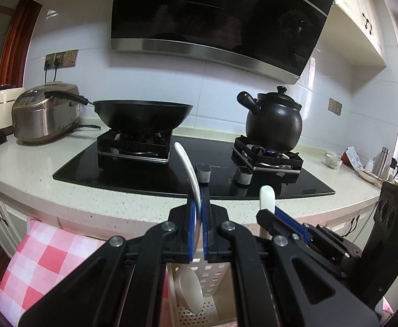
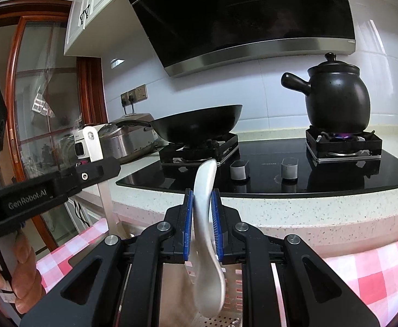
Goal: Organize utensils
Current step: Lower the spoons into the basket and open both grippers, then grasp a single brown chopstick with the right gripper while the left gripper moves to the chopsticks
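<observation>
Each black two-finger gripper is clamping a glossy white ceramic spoon: left gripper (image 1: 197, 218) holding one (image 1: 190, 174), right gripper (image 2: 202, 220) another (image 2: 205, 218); both are hanging over the perforated cream plastic basket (image 1: 212, 294) on red-checked cloth (image 1: 43, 259); neither seems released yet.

Two grippers crowd side by side above a perforated holder (image 1: 199, 308); the countertop edge (image 1: 133, 204) blocks the way just ahead.
</observation>
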The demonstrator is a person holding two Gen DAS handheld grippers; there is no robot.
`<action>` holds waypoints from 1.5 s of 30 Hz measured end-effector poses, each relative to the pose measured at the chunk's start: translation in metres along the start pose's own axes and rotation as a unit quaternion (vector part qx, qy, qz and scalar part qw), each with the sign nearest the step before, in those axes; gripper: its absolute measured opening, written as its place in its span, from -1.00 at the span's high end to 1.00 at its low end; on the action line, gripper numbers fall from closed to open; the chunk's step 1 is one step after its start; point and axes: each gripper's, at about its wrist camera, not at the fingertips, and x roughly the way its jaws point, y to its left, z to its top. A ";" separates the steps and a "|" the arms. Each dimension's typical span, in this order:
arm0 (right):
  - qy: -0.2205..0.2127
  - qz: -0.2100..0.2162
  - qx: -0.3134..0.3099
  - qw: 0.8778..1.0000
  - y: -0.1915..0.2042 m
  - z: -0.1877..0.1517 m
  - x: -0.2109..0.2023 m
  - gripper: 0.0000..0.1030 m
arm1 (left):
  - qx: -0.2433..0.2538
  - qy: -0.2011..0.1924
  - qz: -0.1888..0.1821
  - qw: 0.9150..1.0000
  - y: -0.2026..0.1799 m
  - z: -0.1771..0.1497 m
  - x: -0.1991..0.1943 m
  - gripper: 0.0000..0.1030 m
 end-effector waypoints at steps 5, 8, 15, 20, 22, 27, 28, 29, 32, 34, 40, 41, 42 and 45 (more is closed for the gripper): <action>-0.003 0.001 0.004 1.000 0.000 0.002 -0.008 0.66 | 0.000 -0.002 0.004 1.000 0.000 -0.001 -0.008 0.83; -0.007 -0.002 0.003 1.000 0.003 0.005 -0.016 0.41 | -0.003 -0.005 0.007 1.000 0.000 -0.002 -0.014 0.57; -0.013 -0.009 -0.003 1.000 0.010 0.010 -0.036 0.33 | 0.004 -0.001 0.020 1.000 0.002 -0.009 -0.030 0.55; -0.009 -0.014 -0.013 1.000 0.017 0.008 -0.058 0.33 | 0.014 -0.003 0.023 1.000 0.005 -0.020 -0.054 0.23; -0.006 -0.018 -0.012 1.000 0.020 0.006 -0.072 0.33 | 0.019 -0.003 0.023 1.000 0.006 -0.026 -0.067 0.16; 0.010 -0.034 -0.016 0.999 0.032 0.002 -0.111 0.33 | 0.039 -0.006 0.032 0.999 0.005 -0.048 -0.111 -0.24; 0.018 -0.041 -0.021 0.999 0.036 0.001 -0.123 0.33 | 0.044 -0.004 0.035 0.998 0.005 -0.053 -0.118 -0.25; 0.023 -0.044 -0.023 0.998 0.038 -0.001 -0.129 0.33 | 0.049 0.001 0.038 0.998 0.006 -0.059 -0.128 -0.28; 0.050 -0.059 -0.022 0.997 0.043 -0.011 -0.155 0.33 | 0.044 0.021 0.038 0.998 0.009 -0.076 -0.147 -0.35; 0.069 -0.065 -0.017 0.995 0.044 -0.020 -0.169 0.33 | 0.040 0.042 0.039 0.998 0.012 -0.092 -0.160 -0.41; 0.123 -0.085 -0.008 0.989 0.046 -0.058 -0.207 0.33 | 0.032 0.106 0.056 0.992 0.023 -0.137 -0.180 -0.57; 0.132 -0.091 -0.007 0.987 0.045 -0.066 -0.212 0.33 | 0.025 0.118 0.057 0.991 0.027 -0.145 -0.181 -0.58; 0.141 -0.095 -0.005 0.985 0.044 -0.073 -0.215 0.33 | 0.020 0.126 0.059 0.990 0.029 -0.151 -0.181 -0.58; 0.160 -0.102 0.010 0.982 0.038 -0.093 -0.222 0.33 | 0.003 0.145 0.061 0.988 0.038 -0.167 -0.181 -0.58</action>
